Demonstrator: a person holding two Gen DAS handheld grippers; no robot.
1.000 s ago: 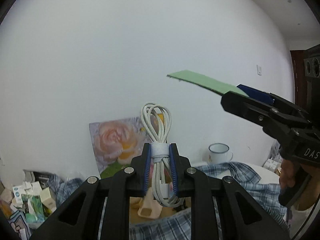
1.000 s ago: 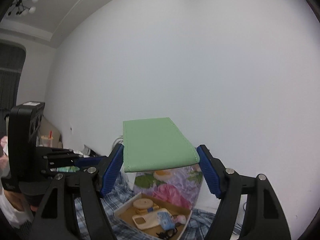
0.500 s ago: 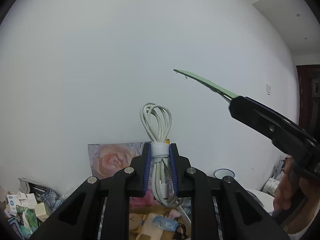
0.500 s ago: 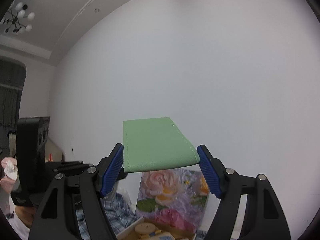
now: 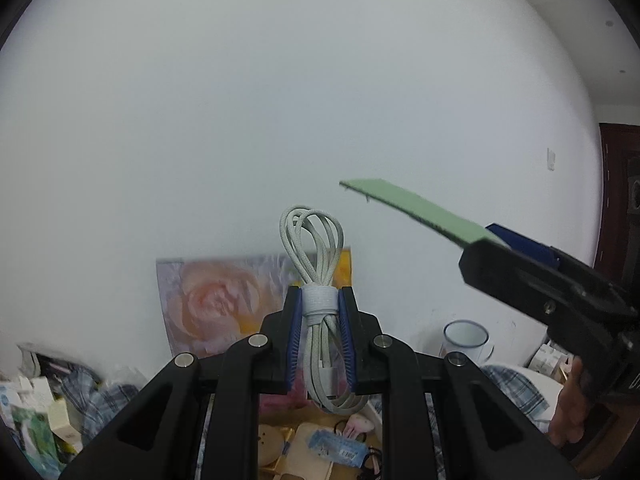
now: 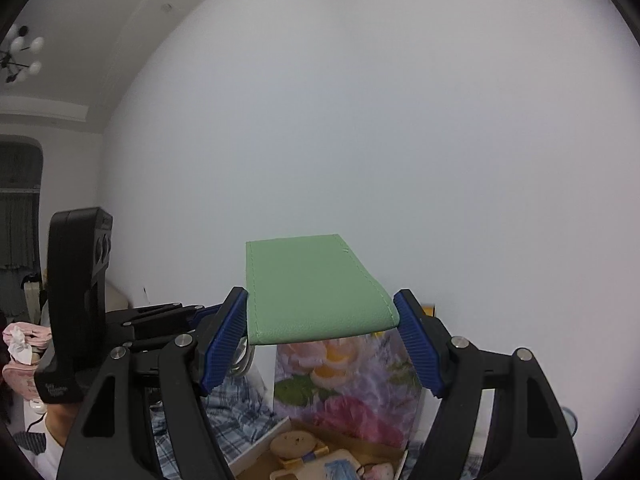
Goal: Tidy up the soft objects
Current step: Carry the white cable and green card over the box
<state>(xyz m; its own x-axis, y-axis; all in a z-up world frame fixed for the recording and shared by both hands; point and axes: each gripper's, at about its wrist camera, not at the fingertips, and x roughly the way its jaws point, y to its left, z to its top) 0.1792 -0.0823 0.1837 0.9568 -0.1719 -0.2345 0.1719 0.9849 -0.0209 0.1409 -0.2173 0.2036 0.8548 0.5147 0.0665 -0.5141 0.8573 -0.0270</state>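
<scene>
My left gripper (image 5: pixel 319 312) is shut on a coiled white cable (image 5: pixel 316 264) bound with a grey strap, held upright in the air before the white wall. My right gripper (image 6: pixel 320 316) is shut on a flat green leather pouch (image 6: pixel 312 284), which sticks out forward, held level. In the left wrist view the right gripper and the green pouch (image 5: pixel 412 208) are at the right, higher than the cable. In the right wrist view the left gripper's body (image 6: pixel 80 304) is at the left.
Below lies an open cardboard box (image 5: pixel 320 448) with small items on a blue plaid cloth (image 6: pixel 232 408). A flower painting (image 5: pixel 224 300) leans on the wall. A white enamel mug (image 5: pixel 466 340) stands at the right. Boxes and clutter (image 5: pixel 36 420) lie at the left.
Both grippers tilted up over the last second, then the left one dipped back, bringing the box and mug into view again. Both holds are unchanged.
</scene>
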